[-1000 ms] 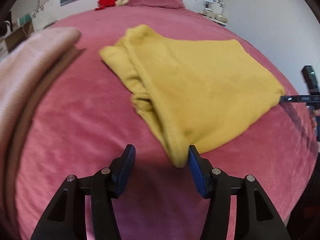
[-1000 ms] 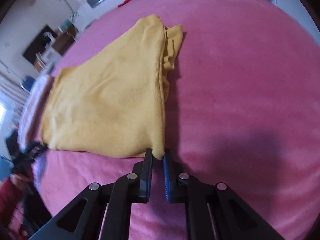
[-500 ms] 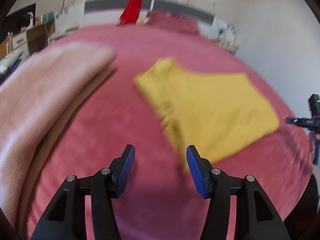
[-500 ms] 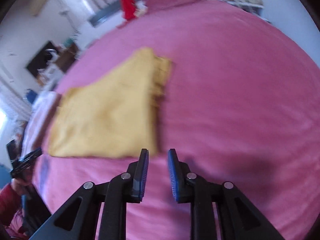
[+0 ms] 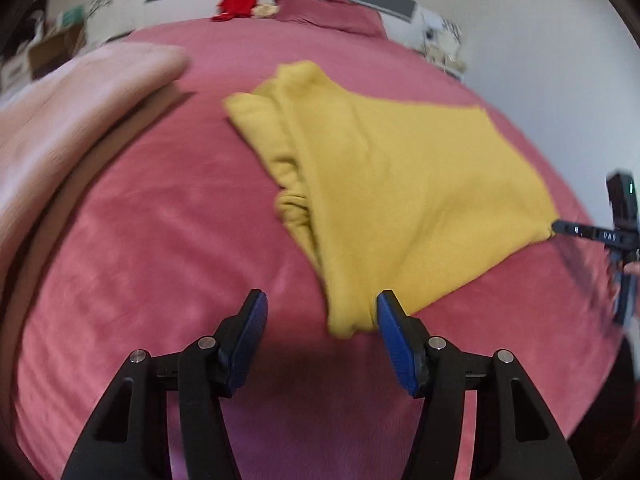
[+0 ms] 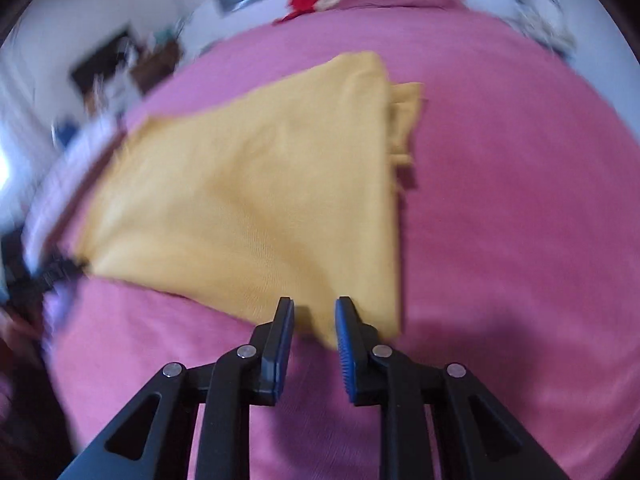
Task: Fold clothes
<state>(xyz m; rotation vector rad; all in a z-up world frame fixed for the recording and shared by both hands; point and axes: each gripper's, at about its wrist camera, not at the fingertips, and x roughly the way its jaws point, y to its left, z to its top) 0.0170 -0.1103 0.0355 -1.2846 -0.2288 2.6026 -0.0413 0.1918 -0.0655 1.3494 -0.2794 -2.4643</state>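
We see the yellow garment [image 5: 404, 184] lying folded flat on the pink bed [image 5: 160, 240], and we judge it soft, light and limp, so it will sag unless taken at its two near corners. Our left gripper [image 5: 320, 320] is wide open at one corner; our right gripper [image 6: 314, 332] is partly open over the other, holding nothing. A folded pink blanket [image 5: 68, 108] lies to the left, apart, and blocks nothing.
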